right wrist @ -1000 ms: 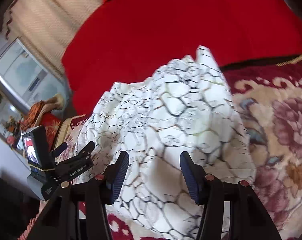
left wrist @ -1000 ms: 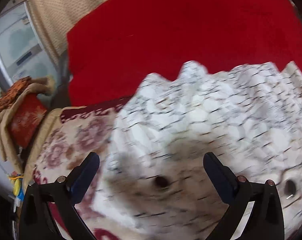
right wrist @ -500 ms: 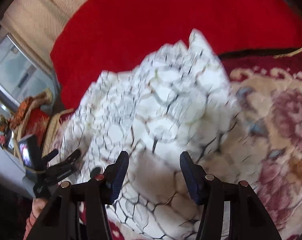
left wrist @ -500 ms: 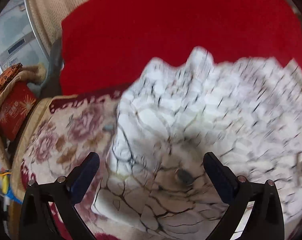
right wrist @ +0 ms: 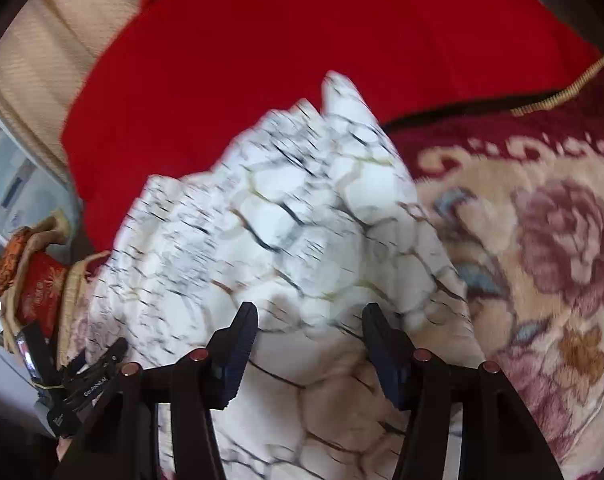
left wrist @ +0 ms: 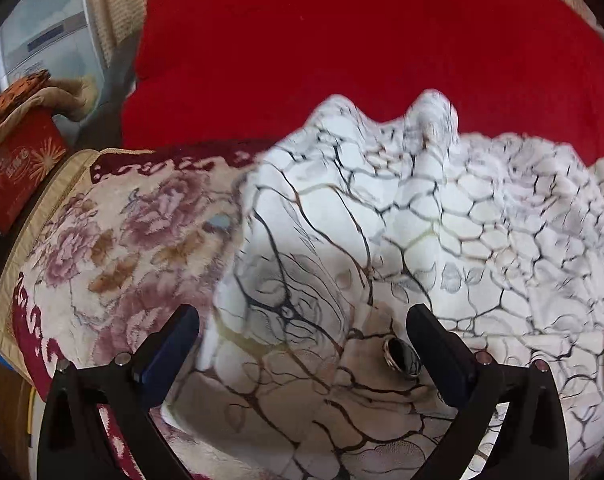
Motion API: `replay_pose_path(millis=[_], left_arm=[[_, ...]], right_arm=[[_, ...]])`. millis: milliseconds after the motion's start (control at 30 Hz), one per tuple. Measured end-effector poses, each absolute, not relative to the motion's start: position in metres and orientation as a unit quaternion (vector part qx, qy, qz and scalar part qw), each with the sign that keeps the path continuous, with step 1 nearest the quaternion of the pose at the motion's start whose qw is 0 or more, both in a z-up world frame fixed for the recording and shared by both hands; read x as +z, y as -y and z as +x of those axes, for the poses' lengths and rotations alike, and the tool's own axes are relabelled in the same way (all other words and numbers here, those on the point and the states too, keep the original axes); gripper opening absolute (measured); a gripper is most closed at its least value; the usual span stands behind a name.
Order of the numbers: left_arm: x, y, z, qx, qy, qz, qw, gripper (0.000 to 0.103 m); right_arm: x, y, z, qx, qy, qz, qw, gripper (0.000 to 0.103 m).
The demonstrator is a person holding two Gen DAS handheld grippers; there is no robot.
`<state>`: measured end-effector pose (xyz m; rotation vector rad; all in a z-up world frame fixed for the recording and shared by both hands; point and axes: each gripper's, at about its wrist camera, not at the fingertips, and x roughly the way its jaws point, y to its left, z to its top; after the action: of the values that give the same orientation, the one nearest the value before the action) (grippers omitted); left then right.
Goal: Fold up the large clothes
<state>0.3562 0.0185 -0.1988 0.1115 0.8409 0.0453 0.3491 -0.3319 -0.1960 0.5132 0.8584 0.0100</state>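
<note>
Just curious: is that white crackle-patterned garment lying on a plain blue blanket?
No, the white garment lies on a floral blanket in cream and maroon.

One white garment (left wrist: 401, 248) with a black crackle print is lying on one floral blanket (left wrist: 114, 248). Two dark buttons (left wrist: 402, 357) are showing on that garment. One red cushion (left wrist: 341, 48) is sitting behind it, one red box (left wrist: 20, 172) left of the blanket.
</note>
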Motion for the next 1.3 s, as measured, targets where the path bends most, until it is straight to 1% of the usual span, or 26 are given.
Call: replay_pose_path(millis=[100,133,267,333,500,600,733,900,967,1100,1233,1300], left_arm=[[-0.192,-0.026,0.349,0.026,-0.396,0.036,0.917,0.103],[-0.189,-0.027,0.348,0.027,-0.392,0.031,0.919,0.103],[-0.184,-0.031,0.345,0.035,-0.379,0.033,0.924,0.103],[-0.183,-0.032,0.343,0.038,-0.374,0.041,0.926,0.103],[-0.177,-0.036,0.334,0.047,-0.352,0.057,0.933,0.103],[-0.175,-0.038,0.331,0.049,-0.342,0.06,0.936,0.103],[-0.173,-0.038,0.327,0.051,-0.336,0.066,0.938,0.103],[-0.176,-0.041,0.326,0.05,-0.338,0.066,0.938,0.103],[-0.177,-0.042,0.326,0.049,-0.341,0.066,0.936,0.103],[-0.18,-0.044,0.328,0.053,-0.344,0.065,0.935,0.103],[-0.18,-0.044,0.33,0.051,-0.348,0.057,0.935,0.103],[-0.181,-0.041,0.332,0.051,-0.346,0.062,0.935,0.103]], right_arm=[[-0.184,0.327,0.354,-0.006,-0.383,0.231,0.894,0.059],[-0.185,0.327,0.357,-0.011,-0.385,0.228,0.894,0.059],[-0.222,0.327,0.389,-0.037,-0.451,0.228,0.862,0.063],[-0.218,0.323,0.388,-0.046,-0.443,0.22,0.868,0.065],[-0.201,0.314,0.371,-0.012,-0.412,0.237,0.88,0.065],[-0.192,0.299,0.357,0.014,-0.394,0.229,0.89,0.065],[-0.191,0.288,0.344,0.045,-0.402,0.238,0.883,0.065],[-0.216,0.273,0.359,0.024,-0.443,0.2,0.874,0.066],[-0.212,0.27,0.358,0.015,-0.441,0.19,0.877,0.065],[-0.2,0.264,0.364,0.036,-0.421,0.204,0.883,0.065],[-0.187,0.264,0.385,0.025,-0.401,0.197,0.894,0.065],[-0.191,0.267,0.406,0.023,-0.41,0.209,0.887,0.065]])
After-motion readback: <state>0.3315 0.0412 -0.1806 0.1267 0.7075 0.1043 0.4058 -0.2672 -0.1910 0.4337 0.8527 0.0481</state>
